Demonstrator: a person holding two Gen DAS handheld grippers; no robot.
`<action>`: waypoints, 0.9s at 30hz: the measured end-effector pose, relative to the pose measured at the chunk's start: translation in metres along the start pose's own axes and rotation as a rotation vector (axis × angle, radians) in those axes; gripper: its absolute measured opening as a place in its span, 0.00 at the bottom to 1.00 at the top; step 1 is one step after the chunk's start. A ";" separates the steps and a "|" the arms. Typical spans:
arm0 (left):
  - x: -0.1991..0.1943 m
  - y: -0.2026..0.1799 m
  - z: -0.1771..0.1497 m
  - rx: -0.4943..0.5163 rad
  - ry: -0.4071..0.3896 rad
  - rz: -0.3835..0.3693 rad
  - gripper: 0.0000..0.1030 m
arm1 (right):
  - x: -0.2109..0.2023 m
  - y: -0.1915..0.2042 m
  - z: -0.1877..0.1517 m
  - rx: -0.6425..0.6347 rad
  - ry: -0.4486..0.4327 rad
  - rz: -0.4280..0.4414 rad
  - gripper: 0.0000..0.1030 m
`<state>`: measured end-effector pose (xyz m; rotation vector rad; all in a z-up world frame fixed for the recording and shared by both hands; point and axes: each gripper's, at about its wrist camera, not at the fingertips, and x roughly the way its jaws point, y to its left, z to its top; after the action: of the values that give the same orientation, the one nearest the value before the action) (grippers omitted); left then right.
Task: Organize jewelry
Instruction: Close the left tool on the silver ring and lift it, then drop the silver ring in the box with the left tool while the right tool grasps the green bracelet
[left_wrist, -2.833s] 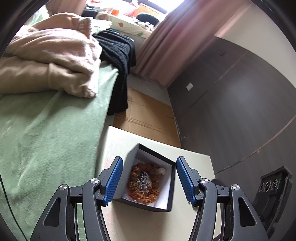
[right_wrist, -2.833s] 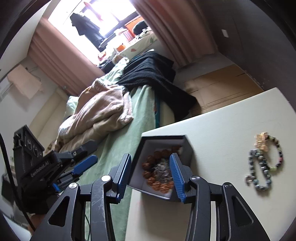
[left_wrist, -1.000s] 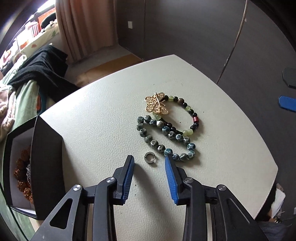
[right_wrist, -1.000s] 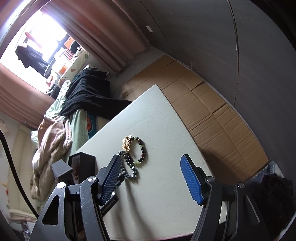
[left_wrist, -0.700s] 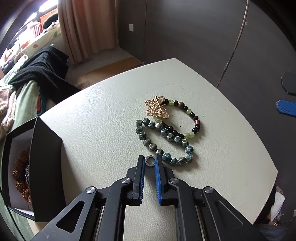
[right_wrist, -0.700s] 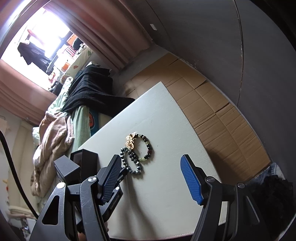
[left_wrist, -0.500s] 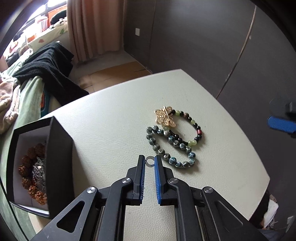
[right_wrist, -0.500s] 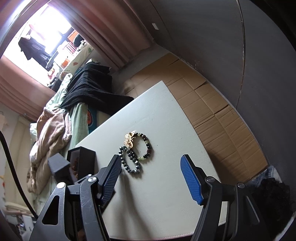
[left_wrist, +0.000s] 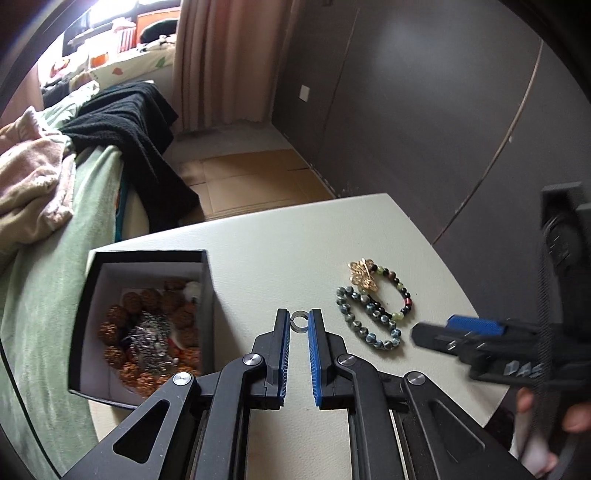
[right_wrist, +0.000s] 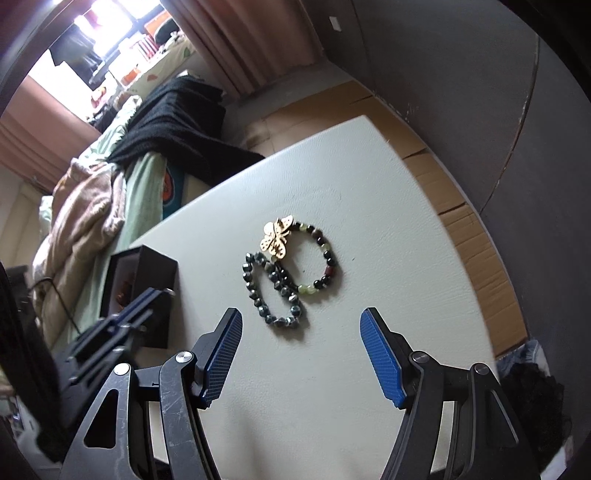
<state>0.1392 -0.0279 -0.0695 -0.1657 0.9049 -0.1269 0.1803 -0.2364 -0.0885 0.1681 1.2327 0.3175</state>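
While the left wrist view looked down over the pale table (left_wrist: 258, 258), the left gripper (left_wrist: 299, 325) had its 2 blue-padded jaws drawn in close, pinching a small silver ring (left_wrist: 299, 320) at their tips, above the tabletop just right of the black box (left_wrist: 207, 295). That open, white-lined box held brown beaded jewelry (left_wrist: 147, 332) with a silvery piece in the middle. To the right lay a blue-grey bead bracelet (left_wrist: 365, 325), touching a mixed bead bracelet (left_wrist: 395, 299) that carried a gold butterfly charm (left_wrist: 364, 275). The right gripper (left_wrist: 476, 332) reached in from the right edge, near the bracelets. From the right wrist view, the right gripper (right_wrist: 301, 350) hovered with its jaws spread wide and nothing between them, above the table (right_wrist: 369, 184), with the blue-grey bead bracelet (right_wrist: 273, 291) just ahead of the tips. The mixed bead bracelet (right_wrist: 317, 258) and butterfly charm (right_wrist: 276, 238) lay beyond, the black box (right_wrist: 144, 273) stood at the left, and the left gripper (right_wrist: 162, 293) sat in front of it, blurred.
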 end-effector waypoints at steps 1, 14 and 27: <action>-0.003 0.004 0.001 -0.008 -0.006 0.002 0.10 | 0.008 0.006 -0.001 -0.025 0.016 -0.013 0.66; -0.037 0.061 0.001 -0.167 -0.086 0.018 0.10 | 0.063 0.067 -0.017 -0.267 0.067 -0.204 0.66; -0.039 0.070 0.000 -0.175 -0.099 0.059 0.10 | 0.057 0.072 -0.019 -0.324 0.044 -0.175 0.02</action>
<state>0.1176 0.0473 -0.0531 -0.3053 0.8212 0.0158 0.1691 -0.1507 -0.1248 -0.2253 1.2131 0.3647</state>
